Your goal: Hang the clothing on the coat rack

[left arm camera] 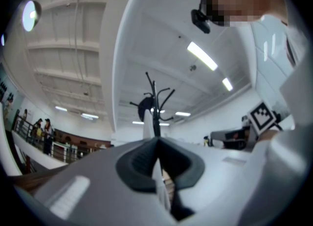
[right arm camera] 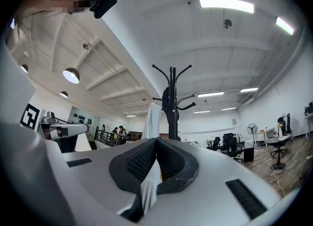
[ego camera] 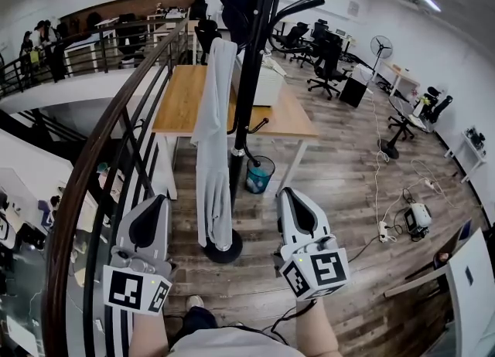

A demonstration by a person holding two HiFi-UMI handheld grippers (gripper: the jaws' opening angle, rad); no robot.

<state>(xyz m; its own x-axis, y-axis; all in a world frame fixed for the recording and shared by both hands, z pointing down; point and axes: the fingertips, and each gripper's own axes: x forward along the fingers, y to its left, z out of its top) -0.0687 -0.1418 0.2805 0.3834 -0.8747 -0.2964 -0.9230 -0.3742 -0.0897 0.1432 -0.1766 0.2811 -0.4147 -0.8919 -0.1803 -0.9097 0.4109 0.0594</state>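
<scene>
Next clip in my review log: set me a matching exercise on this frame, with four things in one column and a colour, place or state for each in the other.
Things:
1. garment
2. coat rack
3. bin
4. left hand-held gripper

States:
A. blue, on the floor at the wooden table
B. jaws together, nothing held
C. black, standing upright
D. pale, hanging down the rack

Pairs: 1-D; 2-C; 3-A; 4-B
</scene>
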